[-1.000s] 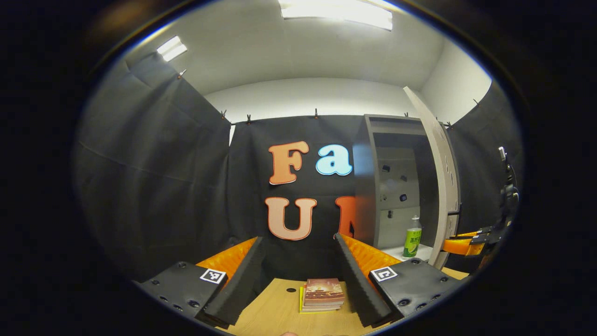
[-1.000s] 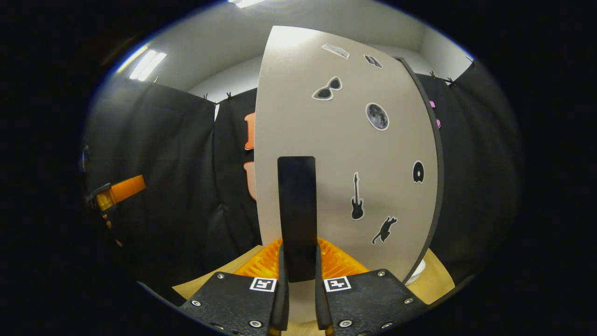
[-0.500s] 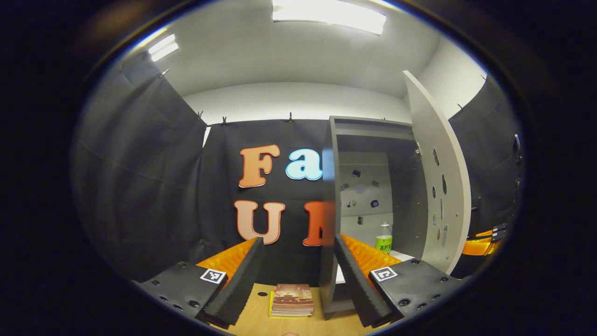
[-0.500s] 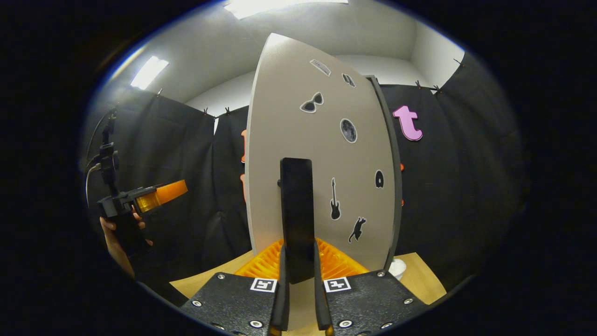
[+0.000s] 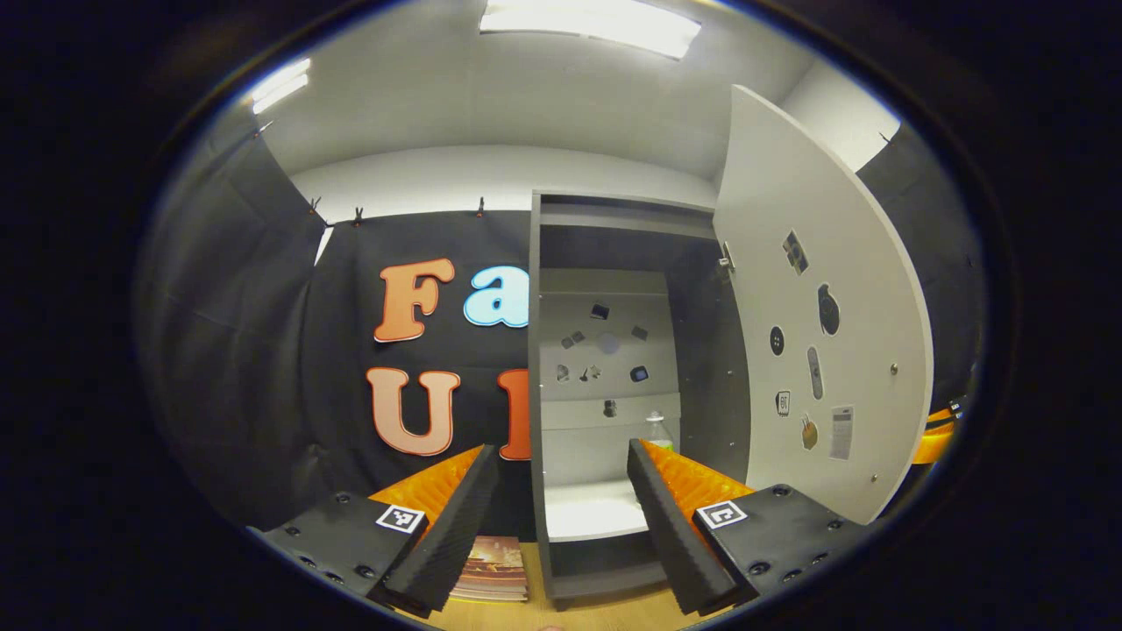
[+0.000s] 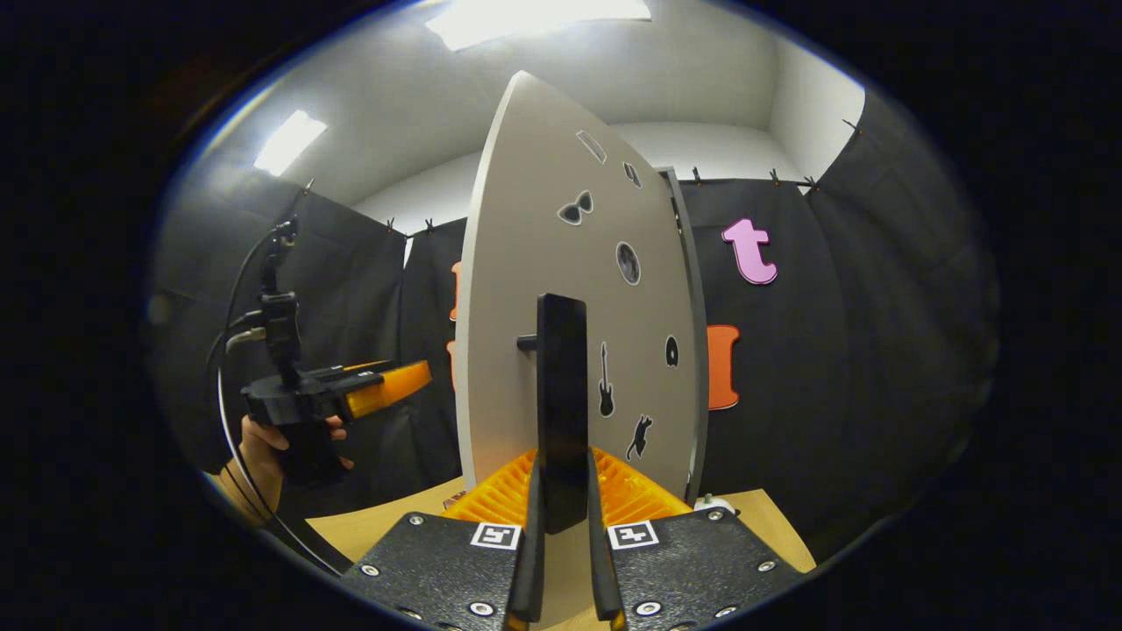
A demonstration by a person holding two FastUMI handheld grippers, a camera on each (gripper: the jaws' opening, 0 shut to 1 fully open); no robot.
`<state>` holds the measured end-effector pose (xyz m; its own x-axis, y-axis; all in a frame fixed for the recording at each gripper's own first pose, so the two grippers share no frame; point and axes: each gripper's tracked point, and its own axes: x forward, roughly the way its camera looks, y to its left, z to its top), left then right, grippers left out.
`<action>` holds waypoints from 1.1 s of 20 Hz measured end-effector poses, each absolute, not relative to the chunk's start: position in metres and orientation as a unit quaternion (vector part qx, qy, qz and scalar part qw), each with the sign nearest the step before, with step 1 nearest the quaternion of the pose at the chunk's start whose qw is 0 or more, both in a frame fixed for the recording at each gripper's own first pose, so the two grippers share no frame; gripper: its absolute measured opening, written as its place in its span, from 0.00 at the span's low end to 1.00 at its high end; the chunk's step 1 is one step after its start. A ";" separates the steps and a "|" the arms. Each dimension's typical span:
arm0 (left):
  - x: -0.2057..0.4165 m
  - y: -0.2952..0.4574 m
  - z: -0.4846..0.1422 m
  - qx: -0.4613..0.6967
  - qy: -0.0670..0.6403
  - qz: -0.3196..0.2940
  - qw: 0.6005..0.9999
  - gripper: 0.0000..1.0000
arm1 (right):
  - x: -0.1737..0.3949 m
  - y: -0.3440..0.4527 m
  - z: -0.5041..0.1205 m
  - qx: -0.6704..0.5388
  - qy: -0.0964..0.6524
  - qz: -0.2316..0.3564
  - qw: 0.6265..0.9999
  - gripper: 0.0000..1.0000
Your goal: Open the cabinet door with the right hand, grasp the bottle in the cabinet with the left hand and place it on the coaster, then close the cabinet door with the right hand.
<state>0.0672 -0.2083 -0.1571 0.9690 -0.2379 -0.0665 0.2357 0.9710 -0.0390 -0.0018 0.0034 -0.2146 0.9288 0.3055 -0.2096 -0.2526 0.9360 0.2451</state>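
In the left gripper view, the left gripper (image 5: 561,517) is spread wide with nothing between its ribbed, wedge-shaped fingers (image 5: 447,526). Just past them, at about 7 o'clock, a small stack of books (image 5: 493,570) lies flat on the pale wood-grain table (image 5: 605,615). Ahead, at 12 o'clock, stands the cabinet (image 5: 536,386), a tall grey box with a smooth white shelf floor and small stickers on its back panel. Deep inside, at roughly 1 o'clock, the bottle (image 5: 657,431) stands upright on that floor, its clear neck and cap showing above the right finger. The cabinet door (image 5: 824,263) is swung wide out at 2 o'clock, a flat matte panel dotted with stickers.

In the right gripper view, the right gripper (image 6: 561,543) is nearly closed, both fingers pressing on the flat, dark, bar-shaped handle (image 6: 561,403) that stands upright off the door's outer face (image 6: 526,263). Farther off at 9 o'clock, a hand (image 6: 263,443) holds the other gripper level.
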 end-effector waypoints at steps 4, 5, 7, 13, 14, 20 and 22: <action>0.092 -0.240 -0.182 -0.018 0.046 -0.130 0.990 0.96 | -0.002 -0.002 -0.216 0.103 0.111 0.139 0.979 0.22; 0.100 -0.249 -0.190 -0.021 0.050 -0.131 0.990 0.96 | -0.003 -0.005 -0.216 0.101 0.104 0.136 0.980 0.22; 0.113 -0.269 -0.211 -0.035 0.061 -0.137 0.988 0.96 | 0.003 -0.012 -0.218 0.096 0.080 0.132 0.983 0.19; 0.160 -0.327 -0.271 -0.057 0.101 -0.168 0.979 0.97 | -0.002 -0.047 -0.221 0.100 0.049 0.121 0.986 0.22; 0.166 -0.334 -0.279 -0.061 0.105 -0.172 0.978 0.96 | 0.002 -0.048 -0.219 0.095 0.043 0.122 0.987 0.22; 0.204 -0.376 -0.318 -0.044 0.119 -0.182 0.975 0.97 | -0.008 -0.069 -0.220 0.085 0.037 0.110 0.990 0.22; 0.218 -0.387 -0.331 -0.035 0.125 -0.180 0.975 0.97 | -0.012 -0.079 -0.219 0.084 0.032 0.104 0.991 0.22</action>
<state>0.2178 -0.3866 -0.3315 0.9037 -0.3607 -0.2307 0.3430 0.9324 -0.1142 -0.0120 -0.0786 -0.2191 0.9764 0.2114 -0.0451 -0.2008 0.9644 0.1722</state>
